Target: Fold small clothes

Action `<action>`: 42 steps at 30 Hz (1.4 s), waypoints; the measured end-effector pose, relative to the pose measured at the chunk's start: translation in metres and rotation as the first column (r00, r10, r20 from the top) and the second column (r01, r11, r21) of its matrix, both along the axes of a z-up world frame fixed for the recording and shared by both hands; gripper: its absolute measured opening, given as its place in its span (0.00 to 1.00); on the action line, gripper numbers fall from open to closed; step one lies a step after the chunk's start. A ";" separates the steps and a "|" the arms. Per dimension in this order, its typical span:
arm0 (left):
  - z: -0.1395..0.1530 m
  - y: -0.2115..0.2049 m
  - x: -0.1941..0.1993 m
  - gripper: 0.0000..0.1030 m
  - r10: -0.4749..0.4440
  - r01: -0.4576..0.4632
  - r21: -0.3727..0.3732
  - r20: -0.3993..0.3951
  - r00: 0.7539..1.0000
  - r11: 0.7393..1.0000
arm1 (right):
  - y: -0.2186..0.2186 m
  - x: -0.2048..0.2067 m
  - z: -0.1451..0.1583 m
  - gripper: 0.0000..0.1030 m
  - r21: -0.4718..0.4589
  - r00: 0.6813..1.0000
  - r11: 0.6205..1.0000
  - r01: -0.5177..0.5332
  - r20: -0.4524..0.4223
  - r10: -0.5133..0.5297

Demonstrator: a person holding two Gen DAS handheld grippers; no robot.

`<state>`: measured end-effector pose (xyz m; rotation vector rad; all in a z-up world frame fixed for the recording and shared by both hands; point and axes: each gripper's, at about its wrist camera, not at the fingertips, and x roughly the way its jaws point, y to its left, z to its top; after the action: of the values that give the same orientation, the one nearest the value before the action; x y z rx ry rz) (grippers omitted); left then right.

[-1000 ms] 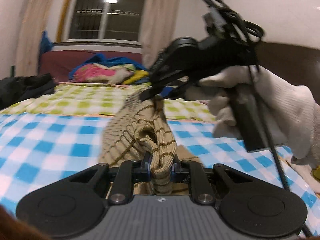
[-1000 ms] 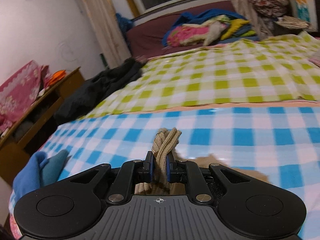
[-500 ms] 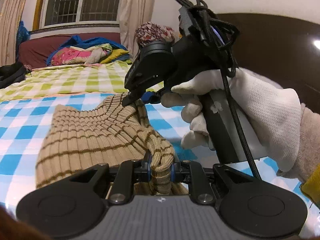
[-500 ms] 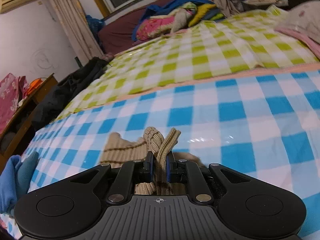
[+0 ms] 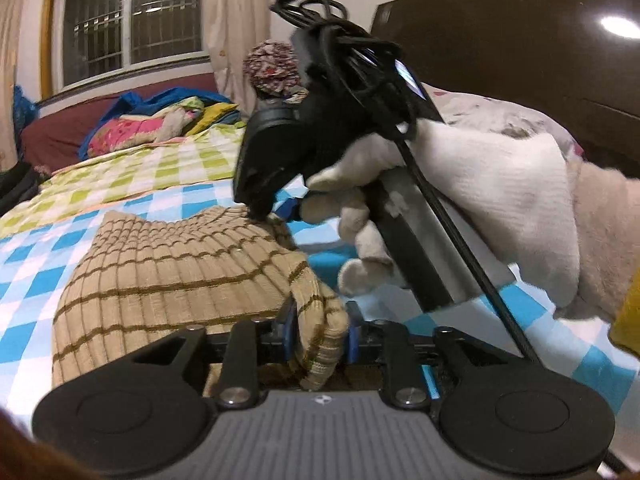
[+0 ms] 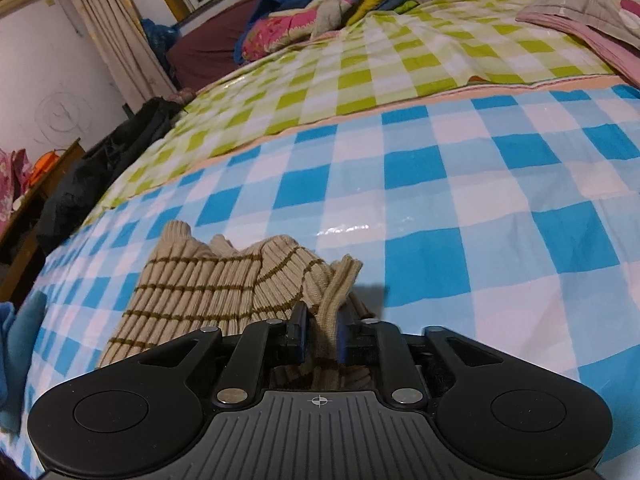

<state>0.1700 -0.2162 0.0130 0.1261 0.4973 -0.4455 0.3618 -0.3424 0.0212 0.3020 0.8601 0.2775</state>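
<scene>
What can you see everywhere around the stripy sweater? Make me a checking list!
Surface: blue checked sheet, with a green checked sheet behind it.
Job's things: beige striped sweater lying partly on the blue sheet.
Clutter: black clothes at the bed's edge; bright bedding by the window; blue cloth.
Grippers: left gripper and right gripper each have sweater cloth between the fingers; a gloved hand holds the right one.
Cables: black cable bundled on the right gripper.
Surroundings: window, curtains, dark headboard.
</scene>
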 end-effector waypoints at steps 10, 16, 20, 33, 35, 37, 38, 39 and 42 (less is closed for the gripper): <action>0.021 0.038 -0.046 0.40 -0.080 0.080 -0.032 0.002 0.997 0.996 | -0.018 -0.074 0.039 0.26 -0.004 0.994 1.000 0.027 0.102 -0.026; 0.031 0.079 -0.060 0.42 0.013 -0.011 -0.035 0.035 0.999 0.999 | 0.003 -0.131 0.045 0.37 0.056 0.991 0.996 -0.064 0.123 0.057; 0.033 0.097 -0.045 0.42 0.088 -0.087 -0.060 0.009 0.996 0.994 | 0.019 -0.140 0.033 0.34 -0.014 0.994 0.998 -0.063 0.092 0.064; 0.006 0.109 -0.013 0.43 0.147 -0.147 0.011 -0.094 0.985 0.989 | -0.005 -0.171 -0.007 0.03 0.062 0.998 0.996 0.056 0.007 -0.056; 0.010 0.111 -0.013 0.43 0.139 -0.139 0.002 -0.090 0.986 0.990 | -0.005 -0.175 0.001 0.13 0.084 0.998 0.995 0.054 0.016 -0.056; 0.018 0.115 -0.014 0.43 0.133 -0.134 -0.011 -0.077 0.988 0.991 | -0.008 -0.180 0.014 0.14 0.121 0.997 0.991 0.060 0.046 -0.066; 0.022 0.117 -0.014 0.43 0.132 -0.133 -0.017 -0.067 0.989 0.991 | -0.010 -0.183 0.022 0.14 0.142 0.995 0.988 0.063 0.073 -0.074; 0.026 0.119 -0.014 0.43 0.134 -0.136 -0.024 -0.055 0.989 0.990 | -0.011 -0.185 0.028 0.14 0.160 0.992 0.985 0.068 0.095 -0.084; 0.036 0.125 -0.005 0.47 0.152 -0.153 -0.048 -0.033 0.988 0.987 | -0.011 -0.173 0.044 0.29 0.177 0.981 0.981 0.084 0.156 -0.112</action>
<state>0.1648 -0.0912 0.0495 0.0327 0.5203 -0.3103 0.1890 -0.3539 0.0647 0.4732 0.6564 0.2799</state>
